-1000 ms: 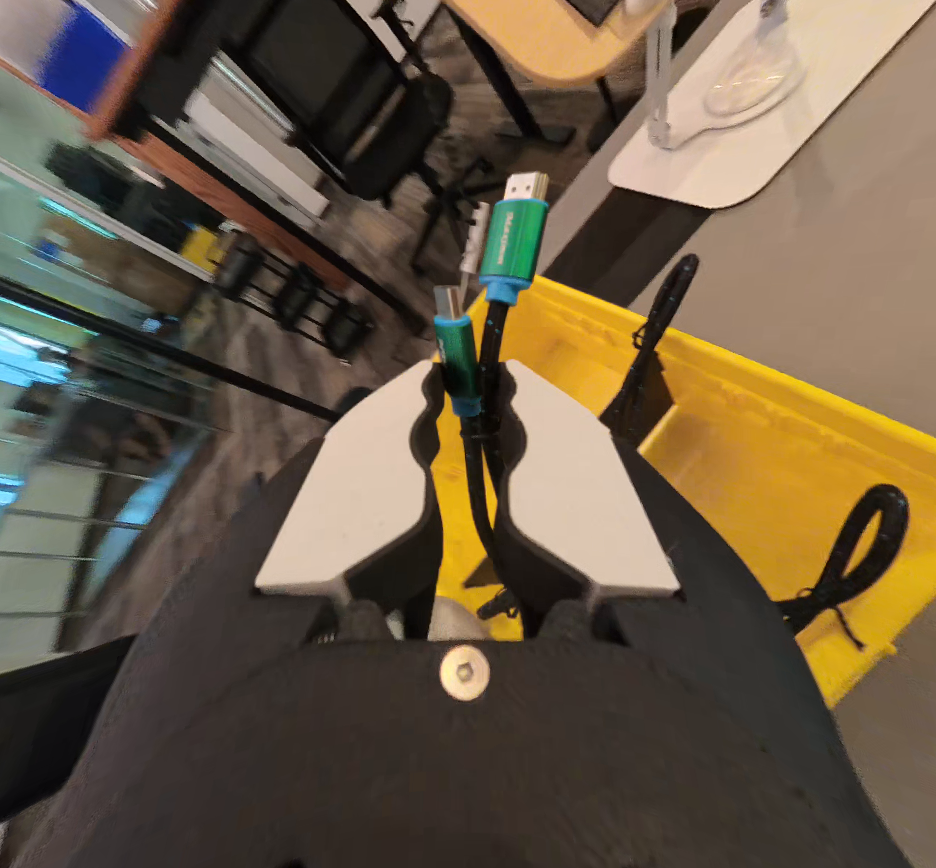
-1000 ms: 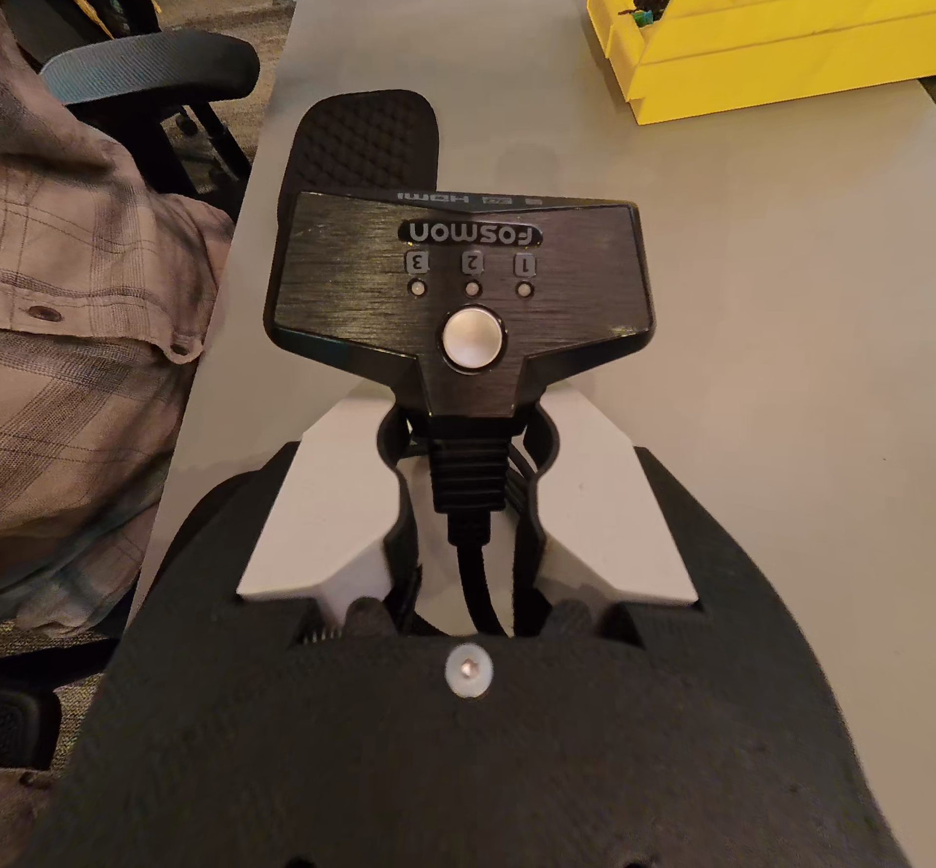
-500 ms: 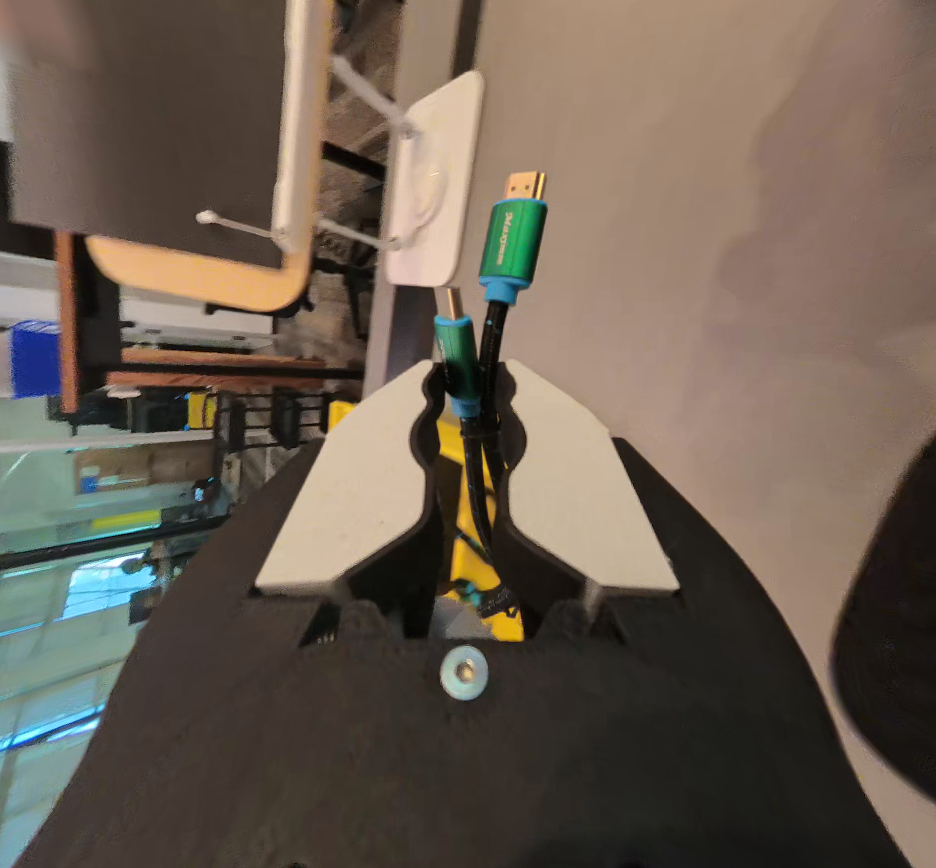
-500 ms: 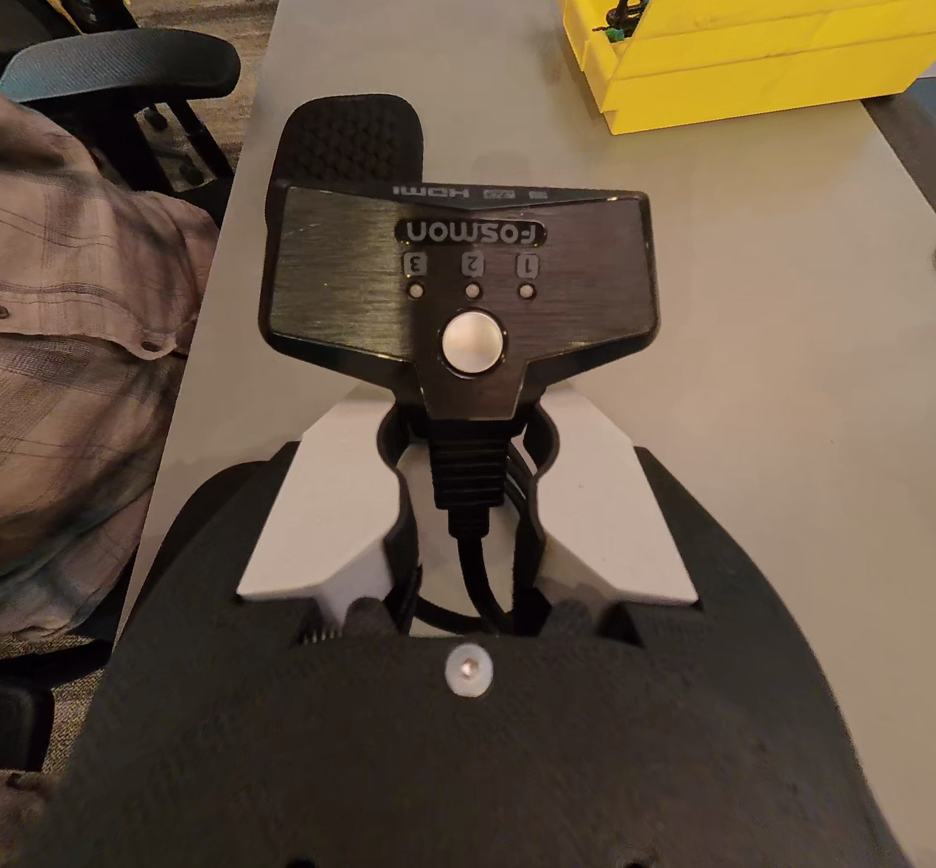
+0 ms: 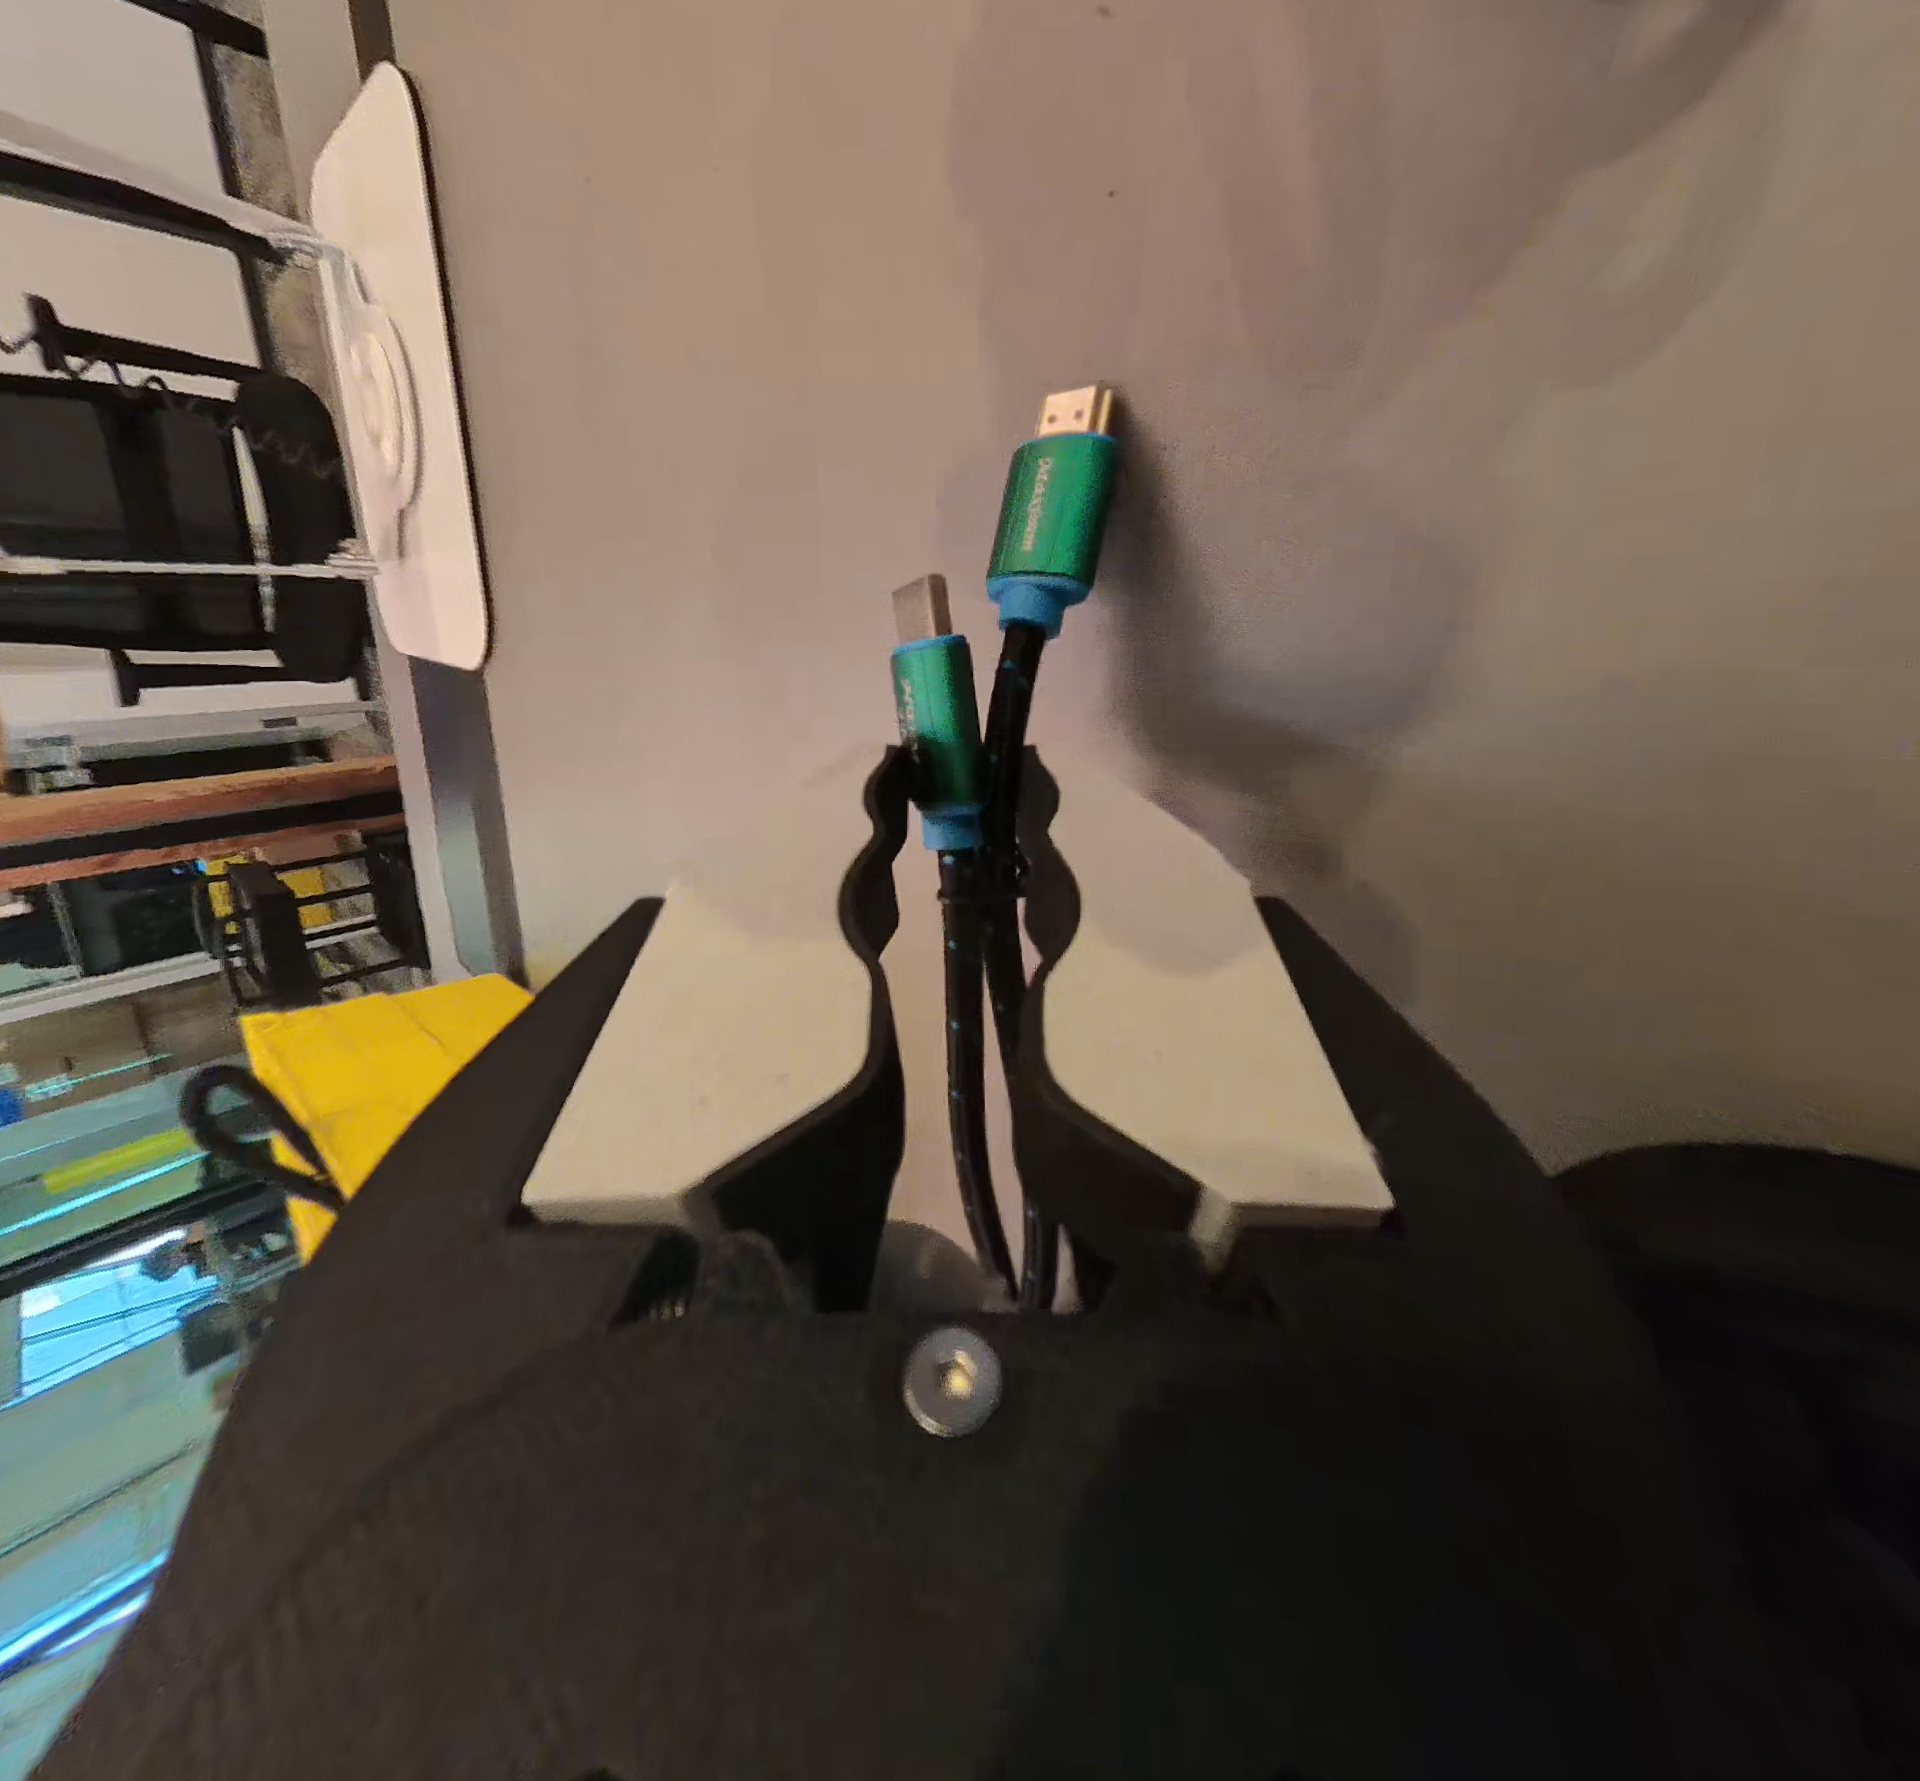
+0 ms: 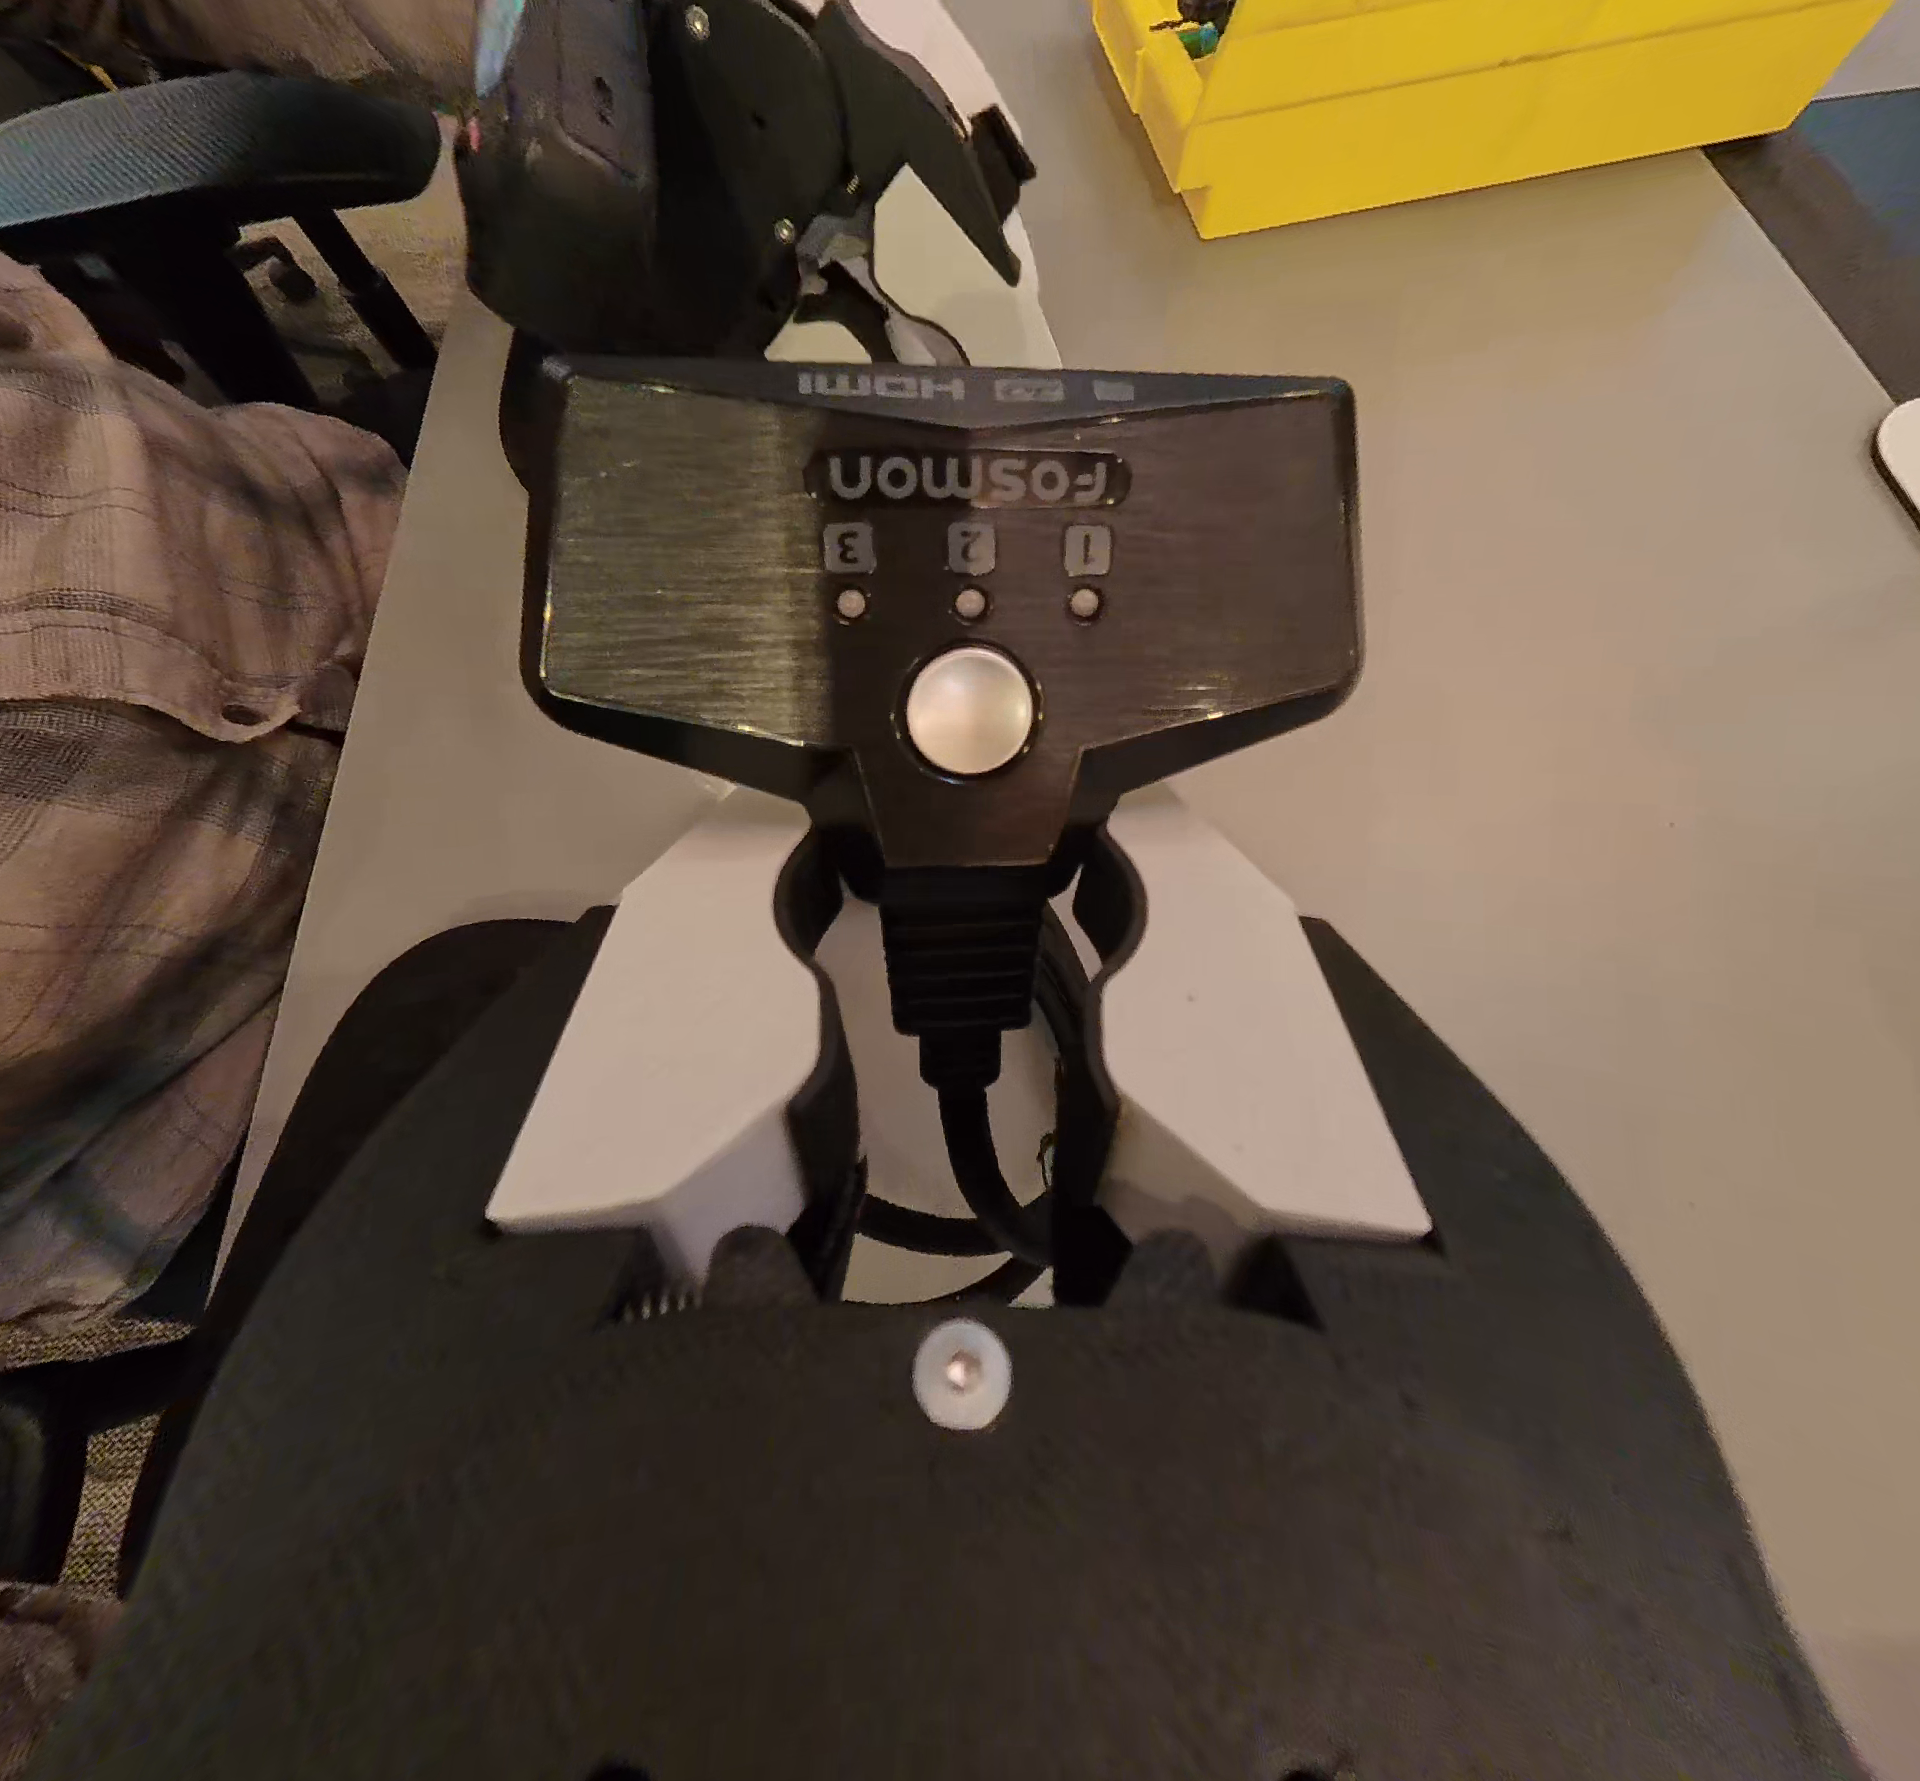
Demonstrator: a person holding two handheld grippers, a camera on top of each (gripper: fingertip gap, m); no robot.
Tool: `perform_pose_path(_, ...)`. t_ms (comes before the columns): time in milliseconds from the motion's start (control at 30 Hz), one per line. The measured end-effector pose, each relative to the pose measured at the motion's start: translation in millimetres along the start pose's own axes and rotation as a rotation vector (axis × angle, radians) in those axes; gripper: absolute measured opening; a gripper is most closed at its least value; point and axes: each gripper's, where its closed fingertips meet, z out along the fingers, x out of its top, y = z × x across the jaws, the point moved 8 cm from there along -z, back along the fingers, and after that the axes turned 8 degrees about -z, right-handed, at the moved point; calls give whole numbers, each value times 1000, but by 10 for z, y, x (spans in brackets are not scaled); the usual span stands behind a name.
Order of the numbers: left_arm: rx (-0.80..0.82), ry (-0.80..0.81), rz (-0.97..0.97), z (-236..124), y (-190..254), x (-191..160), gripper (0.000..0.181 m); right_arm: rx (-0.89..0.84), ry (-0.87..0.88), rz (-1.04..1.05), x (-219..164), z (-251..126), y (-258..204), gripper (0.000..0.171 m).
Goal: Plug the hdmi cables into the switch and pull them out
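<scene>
1. The left gripper (image 5: 961, 775) pinches two green-headed HDMI cables (image 5: 1051, 510) above the table (image 5: 1455, 381).
2. The right gripper (image 6: 961, 858) clamps the switch (image 6: 940, 578) by its neck.
3. Nothing looks plugged in yet; plugging and pulling out remain.

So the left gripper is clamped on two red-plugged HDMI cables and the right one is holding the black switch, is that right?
Not quite: the plugs are green, not red. The left wrist view shows the left gripper clamped on two HDMI cables with green plugs. The right gripper does hold the black switch.
</scene>
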Motion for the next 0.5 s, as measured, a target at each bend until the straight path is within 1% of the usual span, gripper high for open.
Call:
perform_pose_path(67,-26,11,-29,8,-11,-9,23,2,5,3,-11,-1,5,41)
perform_pose_path(133,-102,30,-83,-22,-30,-26,32,4,6,4,-12,4,8,41)
perform_pose_path(200,-137,82,-135,-78,-87,-38,37,6,6,4,-13,10,7,41)
perform_pose_path(267,-207,112,-198,-136,-135,-58,42,7,7,6,-13,14,9,41)
perform_pose_path(400,-352,195,-344,-251,-279,-71,45,12,9,9,-15,24,9,41)
perform_pose_path(500,-453,191,-428,-237,-404,-74,46,16,9,8,-7,33,3,41)
